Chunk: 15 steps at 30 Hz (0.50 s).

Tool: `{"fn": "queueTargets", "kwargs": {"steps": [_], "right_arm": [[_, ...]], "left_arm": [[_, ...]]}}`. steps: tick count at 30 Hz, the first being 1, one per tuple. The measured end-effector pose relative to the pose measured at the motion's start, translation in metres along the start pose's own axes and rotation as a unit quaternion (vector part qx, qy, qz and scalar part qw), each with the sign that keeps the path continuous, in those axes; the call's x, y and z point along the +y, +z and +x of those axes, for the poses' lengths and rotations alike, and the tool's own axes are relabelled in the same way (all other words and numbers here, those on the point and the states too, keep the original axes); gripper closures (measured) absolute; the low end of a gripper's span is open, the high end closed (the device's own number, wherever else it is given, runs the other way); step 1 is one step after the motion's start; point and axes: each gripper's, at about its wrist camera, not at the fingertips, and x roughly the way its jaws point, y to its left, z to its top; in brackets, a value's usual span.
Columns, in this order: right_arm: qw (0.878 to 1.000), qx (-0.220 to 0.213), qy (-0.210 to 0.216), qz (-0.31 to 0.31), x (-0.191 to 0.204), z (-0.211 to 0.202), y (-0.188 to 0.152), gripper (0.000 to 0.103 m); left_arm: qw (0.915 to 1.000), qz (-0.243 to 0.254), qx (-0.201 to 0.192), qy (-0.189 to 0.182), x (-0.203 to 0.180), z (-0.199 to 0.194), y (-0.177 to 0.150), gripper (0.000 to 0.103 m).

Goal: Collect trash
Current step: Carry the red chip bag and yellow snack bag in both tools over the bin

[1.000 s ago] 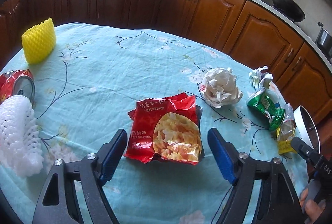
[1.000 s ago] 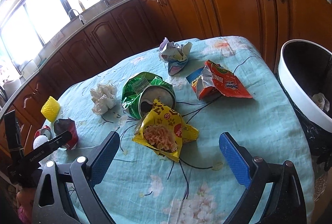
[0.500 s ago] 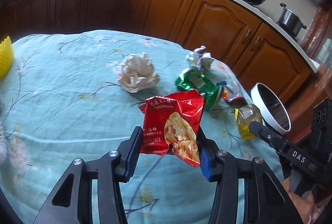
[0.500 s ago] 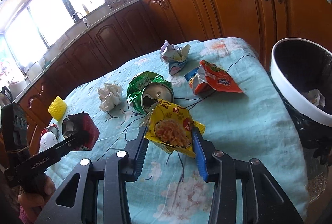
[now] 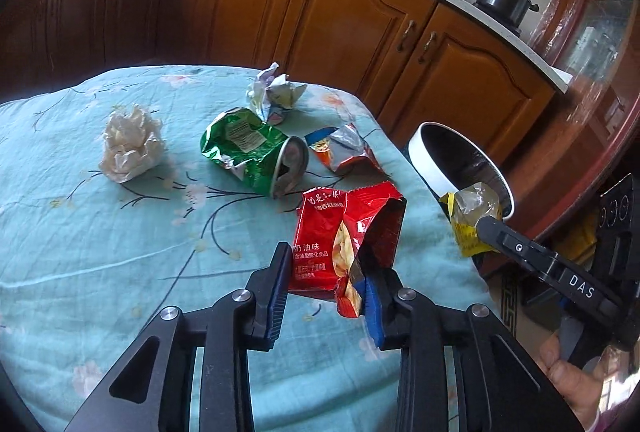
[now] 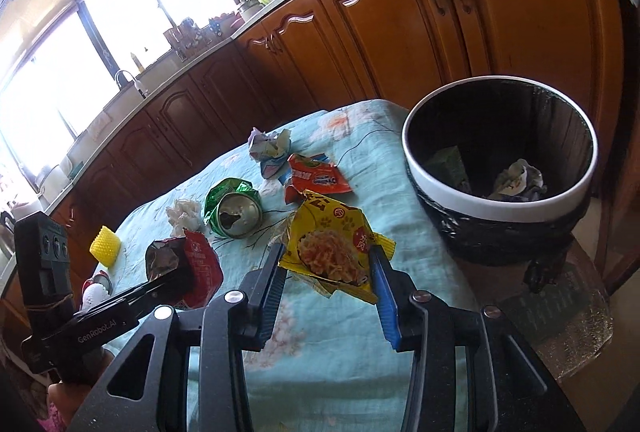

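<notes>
Both grippers, left (image 5: 326, 278) squeezing the red snack bag (image 5: 344, 236) and right (image 6: 328, 282) pinching the yellow wrapper (image 6: 334, 246), hold above the table (image 5: 100, 264), so you carry them over the trash bin (image 6: 500, 205) before releasing.

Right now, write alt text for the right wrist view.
The right claw grips a yellow snack packet above a teal floral tablecloth, near a black white-rimmed trash bin. Behind lie a crushed green can and wrappers; at left, the left claw holds a red packet.
</notes>
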Motion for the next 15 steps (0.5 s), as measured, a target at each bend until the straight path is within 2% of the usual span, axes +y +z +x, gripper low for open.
{"fn": "queueTargets", "kwargs": {"steps": [15], "right_arm": [[0.998,-0.039,-0.023,0.032,-0.048,-0.034,0.019,0.061]], "left_arm": [[0.9984,0.048,0.0,-0.028,-0.059,0.025,0.022,0.072]]}}
